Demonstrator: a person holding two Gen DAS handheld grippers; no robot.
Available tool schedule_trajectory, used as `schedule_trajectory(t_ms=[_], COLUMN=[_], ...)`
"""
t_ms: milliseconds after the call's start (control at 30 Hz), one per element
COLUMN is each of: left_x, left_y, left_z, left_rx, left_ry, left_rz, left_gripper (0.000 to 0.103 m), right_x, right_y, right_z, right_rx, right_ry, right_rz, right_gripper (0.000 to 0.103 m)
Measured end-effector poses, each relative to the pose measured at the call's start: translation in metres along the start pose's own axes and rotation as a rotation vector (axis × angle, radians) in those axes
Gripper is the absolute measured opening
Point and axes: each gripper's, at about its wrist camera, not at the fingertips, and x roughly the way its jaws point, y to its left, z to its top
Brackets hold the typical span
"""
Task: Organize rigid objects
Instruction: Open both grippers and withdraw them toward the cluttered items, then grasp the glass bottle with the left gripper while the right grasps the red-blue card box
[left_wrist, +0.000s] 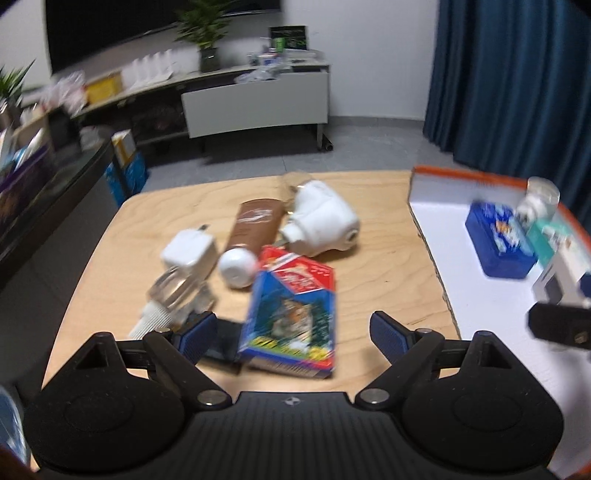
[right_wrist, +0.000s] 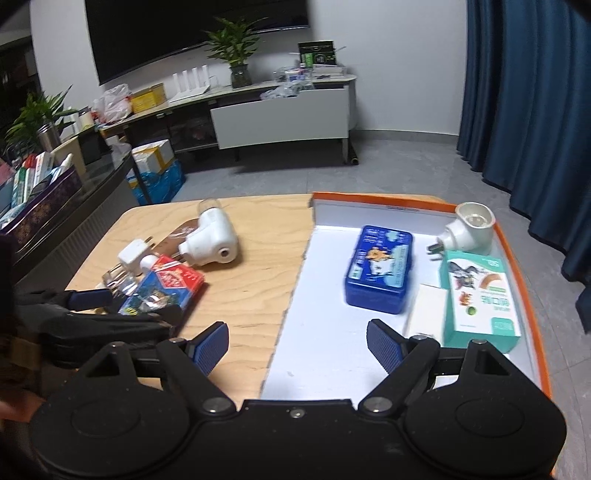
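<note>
From the left wrist camera, the left gripper (left_wrist: 291, 334) has its jaws spread wide and grips nothing. A blue and red box with a tiger picture (left_wrist: 291, 314) lies flat on the wooden table (left_wrist: 388, 266) between the two blue pads, closer to the left pad, and I cannot tell if that pad touches it. Just past the box are a white ball-shaped thing (left_wrist: 238, 267), a white charger (left_wrist: 189, 251) and a brown tube (left_wrist: 253, 225). Farther ahead lies a big white plug-in device (left_wrist: 321, 223). A clear little bottle (left_wrist: 173, 291) lies ahead of the left pad. Off to the right is a white tray with an orange rim (left_wrist: 469, 181), and a blue case (left_wrist: 498, 242) sits in it. From the right wrist camera, the right gripper (right_wrist: 297, 345) is also spread wide and empty, hanging over the near edge of the tray (right_wrist: 317, 332). The blue case (right_wrist: 380, 267) is ahead between the pads. A teal box (right_wrist: 480, 299) and a white box (right_wrist: 428, 308) lie near the right pad. A small white plug (right_wrist: 469, 230) sits far ahead on the right. The tiger box (right_wrist: 162, 290) is off to the left, by the other gripper (right_wrist: 88, 299).
</note>
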Motion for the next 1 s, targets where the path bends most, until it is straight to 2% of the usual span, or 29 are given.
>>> schedule_trajectory(t_ms=[33,133,200,267,367,433,500,567,667,733,800,867,1000], left_x=[0.002,-0.002,-0.009,-0.014,-0.009,-0.002,0.007,0.016,0.032,0.041,0.050,0.049,0.038], left_y=[-0.002,0.010,0.024,0.046,0.083,0.102,0.113,0.117,0.115,0.114,0.116,0.117,0.130], left_z=[0.001,0.001,0.000,-0.003,-0.002,0.000,0.002,0.003,0.006,0.008,0.009,0.010,0.003], left_rx=[0.011,-0.038,-0.049,-0.065,-0.126,-0.141,-0.142,-0.132,-0.077,-0.051,-0.047,-0.039,-0.105], left_ry=[0.001,-0.019,-0.043,-0.062,-0.041,-0.019,0.007,0.026,0.020,0.028,0.034,0.024,0.021], left_rz=[0.002,0.001,0.026,0.065,0.104,0.089,0.043,-0.002,-0.028,-0.052,-0.097,-0.101,-0.118], left_gripper=[0.092,0.093,0.094,0.095,0.095,0.092,0.090,0.089,0.089,0.084,0.065,0.050,0.050], right_x=[0.000,0.002,0.007,0.012,0.018,0.019,0.019,0.018,0.018,0.020,0.022,0.026,0.038], right_y=[-0.003,-0.009,-0.007,-0.001,0.012,0.021,0.030,0.037,0.043,0.046,0.049,0.054,0.063], right_z=[0.000,0.001,0.001,0.001,-0.001,-0.001,-0.001,0.000,0.001,0.001,0.001,0.002,0.007], right_rx=[0.008,0.023,0.023,0.014,0.005,-0.011,-0.038,-0.061,-0.069,-0.068,-0.068,-0.064,-0.004], right_ry=[0.002,0.008,0.017,0.024,0.035,0.037,0.035,0.032,0.034,0.038,0.047,0.057,0.085], right_rz=[0.001,0.016,0.027,0.036,0.062,0.077,0.082,0.080,0.071,0.059,0.055,0.052,0.101], right_gripper=[0.097,0.097,0.097,0.097,0.097,0.097,0.097,0.097,0.097,0.097,0.097,0.097,0.097])
